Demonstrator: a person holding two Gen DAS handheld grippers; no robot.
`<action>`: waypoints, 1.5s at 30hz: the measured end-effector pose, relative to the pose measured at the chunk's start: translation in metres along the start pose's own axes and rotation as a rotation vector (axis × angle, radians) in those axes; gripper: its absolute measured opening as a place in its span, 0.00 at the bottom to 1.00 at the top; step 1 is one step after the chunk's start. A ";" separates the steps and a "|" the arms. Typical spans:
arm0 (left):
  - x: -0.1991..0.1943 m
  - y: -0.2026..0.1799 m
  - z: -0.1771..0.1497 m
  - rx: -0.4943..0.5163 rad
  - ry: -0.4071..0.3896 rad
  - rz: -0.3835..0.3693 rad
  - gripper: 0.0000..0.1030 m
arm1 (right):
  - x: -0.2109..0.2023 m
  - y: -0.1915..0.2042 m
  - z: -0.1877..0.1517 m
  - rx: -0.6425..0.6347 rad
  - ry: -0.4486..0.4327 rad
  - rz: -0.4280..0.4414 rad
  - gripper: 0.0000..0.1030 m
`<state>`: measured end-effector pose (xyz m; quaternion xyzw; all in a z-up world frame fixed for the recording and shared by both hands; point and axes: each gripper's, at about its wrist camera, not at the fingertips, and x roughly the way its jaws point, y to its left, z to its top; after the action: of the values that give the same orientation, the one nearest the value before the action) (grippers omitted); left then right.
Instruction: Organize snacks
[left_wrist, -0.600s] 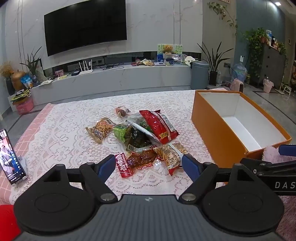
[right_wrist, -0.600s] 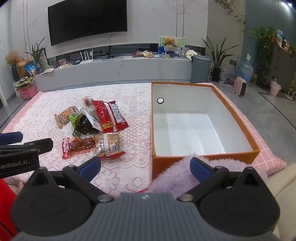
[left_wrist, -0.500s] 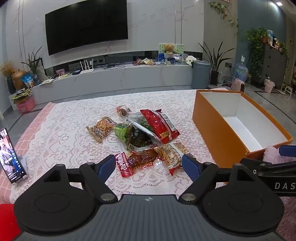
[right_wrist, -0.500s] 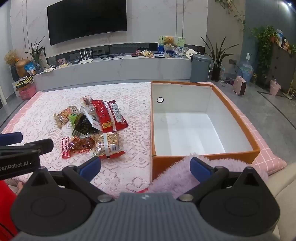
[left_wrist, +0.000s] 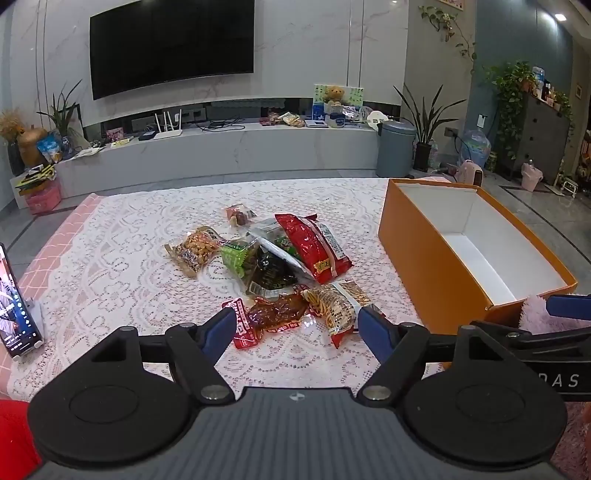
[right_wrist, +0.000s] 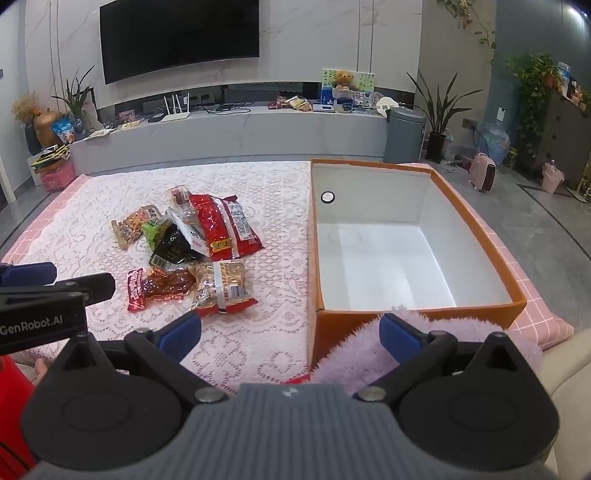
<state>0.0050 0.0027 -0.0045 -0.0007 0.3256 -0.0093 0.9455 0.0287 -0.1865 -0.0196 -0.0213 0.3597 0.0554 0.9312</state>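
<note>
A pile of snack packets lies mid-table: a big red bag (left_wrist: 314, 245), a black packet (left_wrist: 271, 273), a green packet (left_wrist: 238, 254), a peanut bag (left_wrist: 194, 249), a brown packet (left_wrist: 277, 314), a noodle-snack bag (left_wrist: 338, 304) and a small red bar (left_wrist: 242, 325). An orange box (left_wrist: 436, 266) with a white, empty inside (right_wrist: 388, 266) stands to their right. My left gripper (left_wrist: 297, 330) is open and empty, just short of the nearest packets. My right gripper (right_wrist: 290, 332) is open and empty, near the box's front left corner.
A phone (left_wrist: 14, 310) stands propped at the table's left edge. A pink fluffy sleeve (right_wrist: 406, 343) lies against the box's near wall. The lace tablecloth (left_wrist: 129, 266) covers the table. A TV wall and a low cabinet stand beyond.
Both views have shifted only slightly; the left gripper has edged a little toward the packets. Nothing was taken hold of.
</note>
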 end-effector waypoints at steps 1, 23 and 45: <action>0.000 0.000 0.000 0.001 0.001 0.001 0.86 | 0.000 0.000 0.000 0.000 0.000 0.000 0.97; 0.000 -0.002 -0.002 0.002 0.003 0.000 0.86 | 0.002 0.000 0.000 0.009 0.009 0.006 0.97; 0.000 0.001 -0.004 -0.005 0.006 0.003 0.85 | 0.002 0.002 -0.002 0.001 0.007 0.009 0.97</action>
<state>0.0031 0.0034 -0.0076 -0.0027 0.3284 -0.0069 0.9445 0.0286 -0.1843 -0.0220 -0.0196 0.3631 0.0595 0.9297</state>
